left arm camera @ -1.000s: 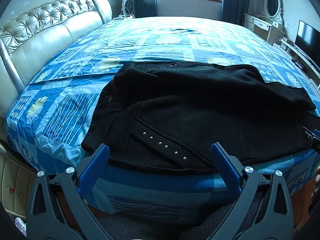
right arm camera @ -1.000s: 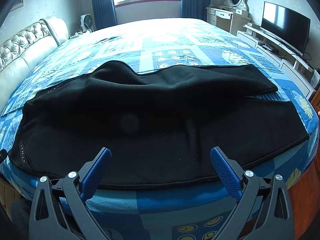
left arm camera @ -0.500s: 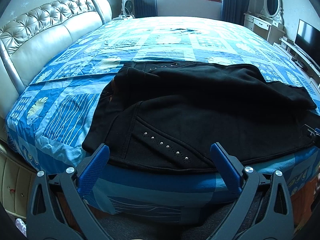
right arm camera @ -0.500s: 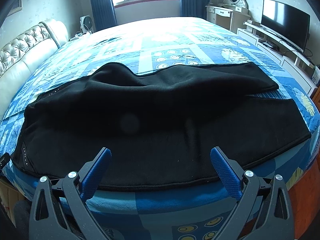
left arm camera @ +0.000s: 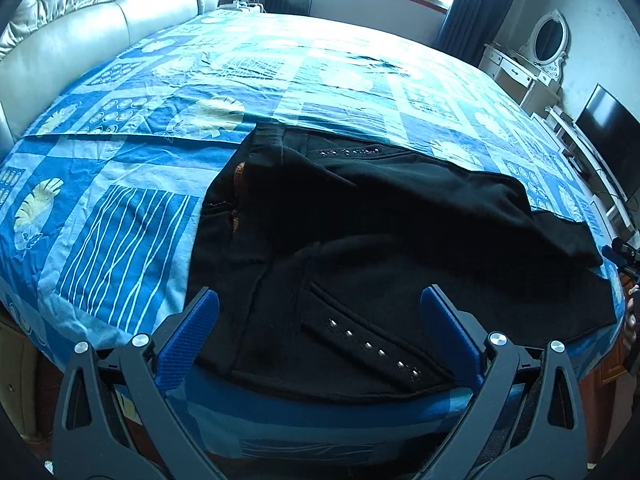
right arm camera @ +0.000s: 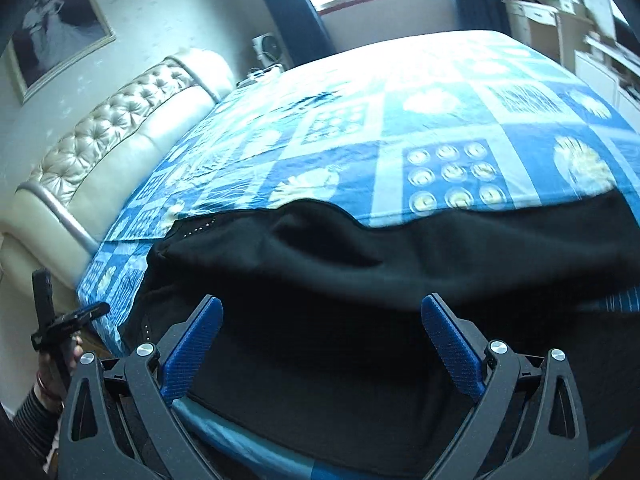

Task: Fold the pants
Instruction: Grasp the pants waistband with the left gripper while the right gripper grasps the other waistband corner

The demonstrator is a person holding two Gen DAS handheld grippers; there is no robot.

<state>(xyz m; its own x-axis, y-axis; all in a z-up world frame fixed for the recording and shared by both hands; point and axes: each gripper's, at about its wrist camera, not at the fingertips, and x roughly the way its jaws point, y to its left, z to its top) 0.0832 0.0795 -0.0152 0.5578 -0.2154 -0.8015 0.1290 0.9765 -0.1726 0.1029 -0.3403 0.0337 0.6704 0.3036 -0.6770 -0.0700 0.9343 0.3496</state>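
Pants (left arm camera: 400, 248) lie along bed (left arm camera: 120, 200) edge; both hand-held grippers (left arm camera: 320, 312) (right arm camera: 322, 316) gape, empty.

pants (left arm camera: 400, 240) covering near bed edge, open bedspread (left arm camera: 280, 68) beyond, headboard (left arm camera: 100, 20) left

Left gripper (left arm camera: 320, 316): jaws spread wide, blue pads (left arm camera: 192, 332) well apart, nothing between them; held low and roughly level. Right gripper (right arm camera: 322, 322): jaws likewise wide, nothing held; view is tilted. In the right wrist view, the person's left hand (right arm camera: 60, 354) shows at near left, wrapped around its gripper's handle.
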